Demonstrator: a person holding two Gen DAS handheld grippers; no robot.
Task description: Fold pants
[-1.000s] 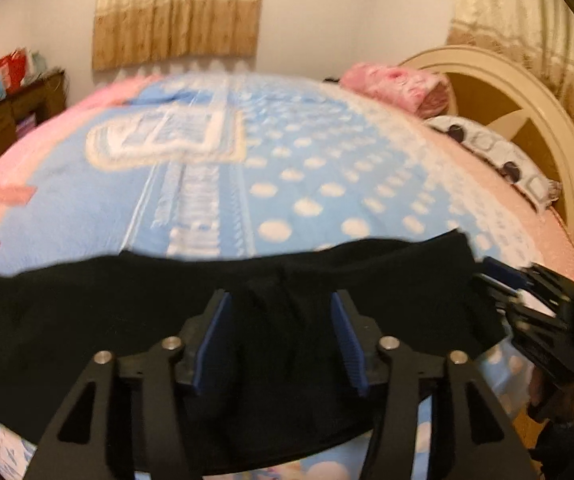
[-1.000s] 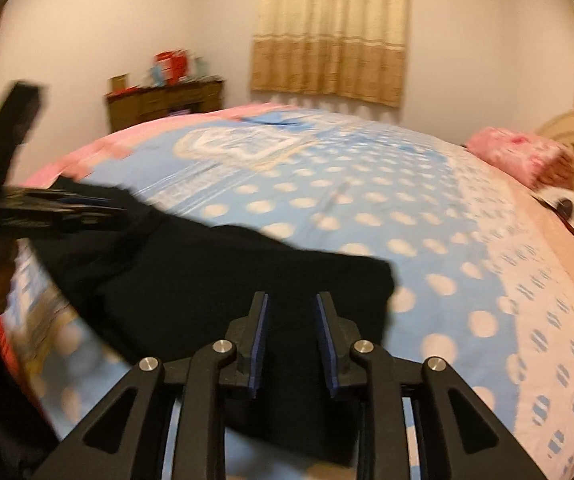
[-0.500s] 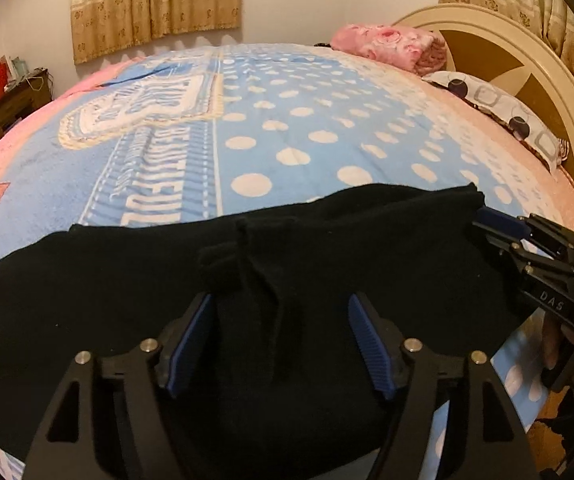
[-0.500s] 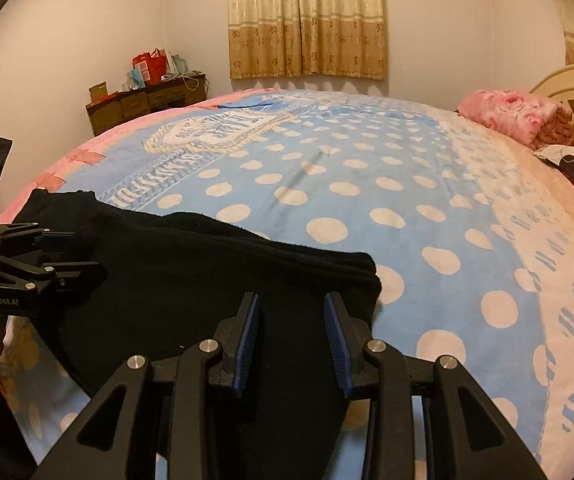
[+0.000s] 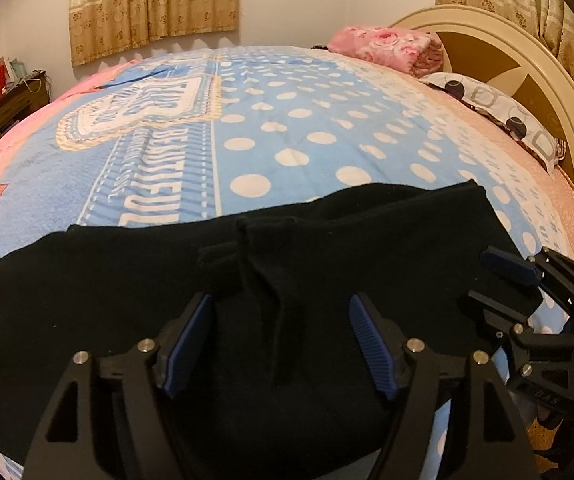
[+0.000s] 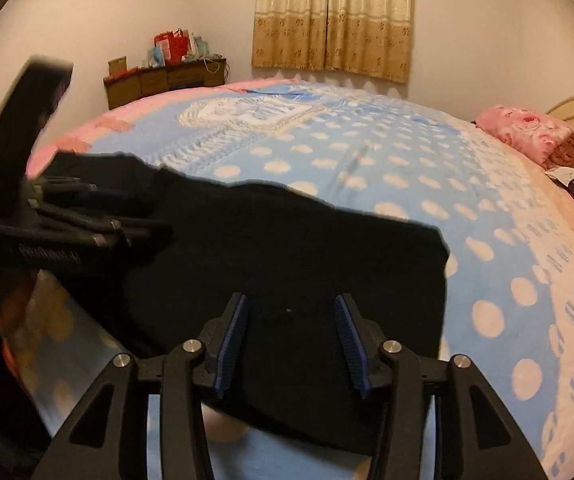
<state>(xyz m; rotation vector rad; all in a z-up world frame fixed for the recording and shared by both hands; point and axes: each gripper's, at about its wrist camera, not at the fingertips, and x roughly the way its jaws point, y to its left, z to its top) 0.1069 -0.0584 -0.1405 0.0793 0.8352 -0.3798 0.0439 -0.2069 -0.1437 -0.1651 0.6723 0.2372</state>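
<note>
On the near edge of the bed (image 5: 287, 128), the black pants (image 5: 307, 264) lie folded across the blue dotted blanket. Left gripper (image 5: 281, 344): fingers spread, jaws just widened, cloth beneath them but not pinched. Right gripper (image 6: 290, 340): fingers parted, just opened, pads clear of the fabric. No containers observed. Only the left view shows the headboard (image 5: 535, 80) in full; the right view shows the cluttered dresser (image 6: 163, 80) more plainly.

Left gripper (image 5: 281, 342) (right gripper (image 6: 289, 338) too), jaws apart

Pants (image 5: 307, 264) lie on the bedspread (image 5: 295, 128), apparently at its near edge.
</note>
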